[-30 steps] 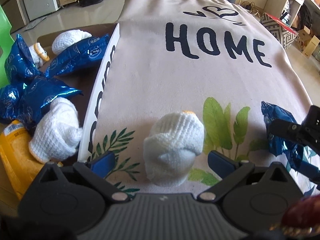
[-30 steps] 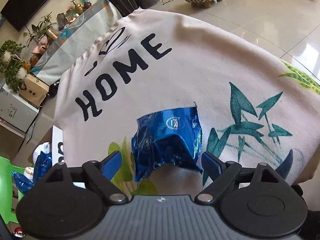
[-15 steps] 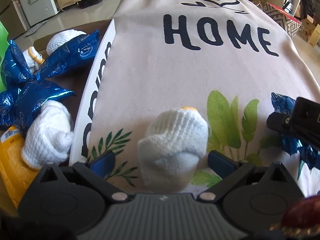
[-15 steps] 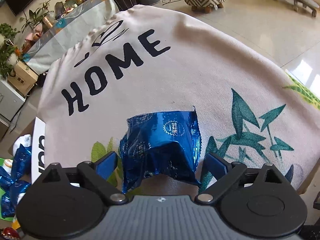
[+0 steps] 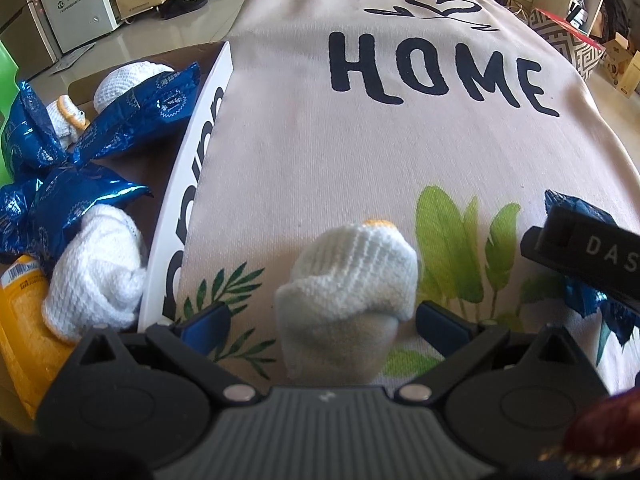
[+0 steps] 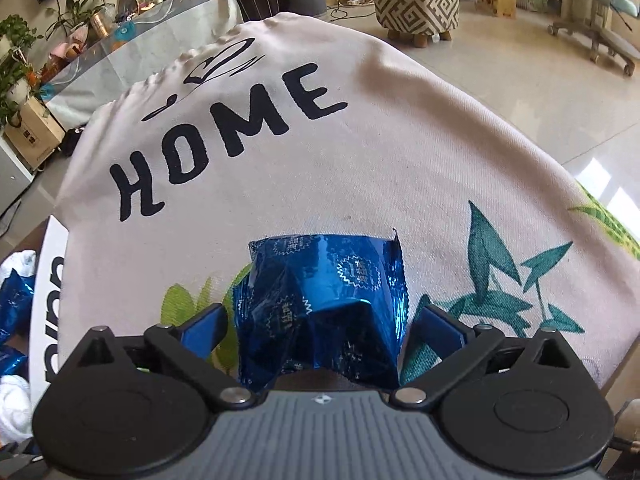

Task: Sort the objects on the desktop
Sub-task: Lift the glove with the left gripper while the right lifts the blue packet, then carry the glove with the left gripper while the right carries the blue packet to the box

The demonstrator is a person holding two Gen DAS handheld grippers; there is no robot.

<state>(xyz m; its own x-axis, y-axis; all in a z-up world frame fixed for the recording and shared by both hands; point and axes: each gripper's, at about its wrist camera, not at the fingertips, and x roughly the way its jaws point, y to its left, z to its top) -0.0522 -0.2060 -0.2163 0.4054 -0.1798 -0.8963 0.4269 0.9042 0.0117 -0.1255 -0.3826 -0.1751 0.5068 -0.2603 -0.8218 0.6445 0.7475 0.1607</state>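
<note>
A rolled white sock (image 5: 352, 280) with a yellow tip lies on the "HOME" tablecloth (image 5: 360, 152), between the fingers of my left gripper (image 5: 320, 320), which is open around it. A crumpled blue foil packet (image 6: 324, 300) lies between the fingers of my right gripper (image 6: 320, 328), also open around it. The right gripper's black body (image 5: 584, 248) shows at the right edge of the left wrist view, over the same blue packet (image 5: 576, 208).
A cardboard box (image 5: 120, 80) with a white flap (image 5: 188, 192) stands at the table's left edge. It holds blue foil packets (image 5: 80, 148), white socks (image 5: 96, 268) and a yellow bottle (image 5: 24, 320). A patterned stool (image 6: 416, 12) stands on the floor beyond.
Both grippers have moved forward and lower, so the sock and the blue packet sit deeper between their fingers. The right gripper has come closer in the left view.
</note>
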